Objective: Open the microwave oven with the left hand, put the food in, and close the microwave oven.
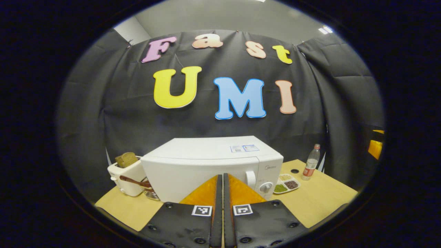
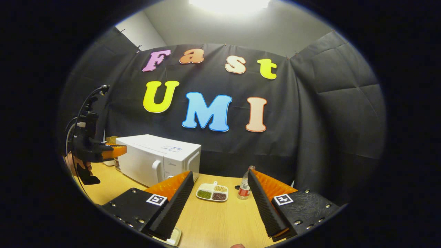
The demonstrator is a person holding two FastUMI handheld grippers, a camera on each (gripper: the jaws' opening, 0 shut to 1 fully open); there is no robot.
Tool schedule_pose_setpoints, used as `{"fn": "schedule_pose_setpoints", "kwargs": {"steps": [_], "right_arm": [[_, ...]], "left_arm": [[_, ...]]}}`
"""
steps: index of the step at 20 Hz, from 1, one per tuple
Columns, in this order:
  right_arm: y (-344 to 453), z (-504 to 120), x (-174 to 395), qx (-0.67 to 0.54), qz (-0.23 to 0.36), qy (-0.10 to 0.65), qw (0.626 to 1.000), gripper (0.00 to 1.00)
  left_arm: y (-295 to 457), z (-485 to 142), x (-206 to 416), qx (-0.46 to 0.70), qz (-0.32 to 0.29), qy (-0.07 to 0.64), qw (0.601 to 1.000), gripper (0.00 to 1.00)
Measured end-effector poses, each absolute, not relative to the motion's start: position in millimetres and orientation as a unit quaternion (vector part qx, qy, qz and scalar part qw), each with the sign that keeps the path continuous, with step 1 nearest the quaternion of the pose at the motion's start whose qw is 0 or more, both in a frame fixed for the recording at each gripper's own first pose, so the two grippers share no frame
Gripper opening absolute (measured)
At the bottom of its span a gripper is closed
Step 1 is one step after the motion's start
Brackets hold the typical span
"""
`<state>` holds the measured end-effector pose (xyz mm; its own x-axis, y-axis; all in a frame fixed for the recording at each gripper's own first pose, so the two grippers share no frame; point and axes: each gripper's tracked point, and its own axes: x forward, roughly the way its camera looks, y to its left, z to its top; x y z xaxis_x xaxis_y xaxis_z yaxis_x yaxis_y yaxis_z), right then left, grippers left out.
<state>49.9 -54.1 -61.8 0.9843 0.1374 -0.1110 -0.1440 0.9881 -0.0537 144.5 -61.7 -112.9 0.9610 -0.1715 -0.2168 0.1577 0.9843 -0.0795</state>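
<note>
The white microwave stands on the wooden table with its door closed. Its handle and knob are on the right side of the front. My left gripper hovers just before the door, shut with nothing between its fingers. A white divided tray of grains lies to the right of the microwave. In the right gripper view, my right gripper stands open above the table, with the tray beyond its fingers. The microwave is at the left there, and the left gripper, held by a hand, is in front of it.
A white toaster with bread and a jar with a spoon stand left of the microwave. A plastic bottle stands behind the tray, also seen as the bottle. A white object lies under the right gripper's left finger.
</note>
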Motion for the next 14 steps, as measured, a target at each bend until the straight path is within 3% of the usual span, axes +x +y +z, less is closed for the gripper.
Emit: {"fn": "schedule_pose_setpoints", "kwargs": {"steps": [4,11,13,14], "right_arm": [[-32,-55,23,-0.026,0.071,0.051,0.996,0.97],[1,-48,-31,-0.016,0.076,0.037,0.996,0.97],[5,-48,-41,-0.012,0.076,0.039,0.996,0.97],[8,-45,-46,-0.011,0.076,0.037,0.996,0.97]], "left_arm": [[-31,-86,89,-0.038,-0.077,0.097,0.992,0.08],[5,-41,7,-0.032,-0.074,0.057,0.995,0.09],[12,-30,-17,-0.016,-0.073,0.042,0.996,0.26],[16,-24,-27,-0.011,-0.071,0.033,0.997,0.42]]}}
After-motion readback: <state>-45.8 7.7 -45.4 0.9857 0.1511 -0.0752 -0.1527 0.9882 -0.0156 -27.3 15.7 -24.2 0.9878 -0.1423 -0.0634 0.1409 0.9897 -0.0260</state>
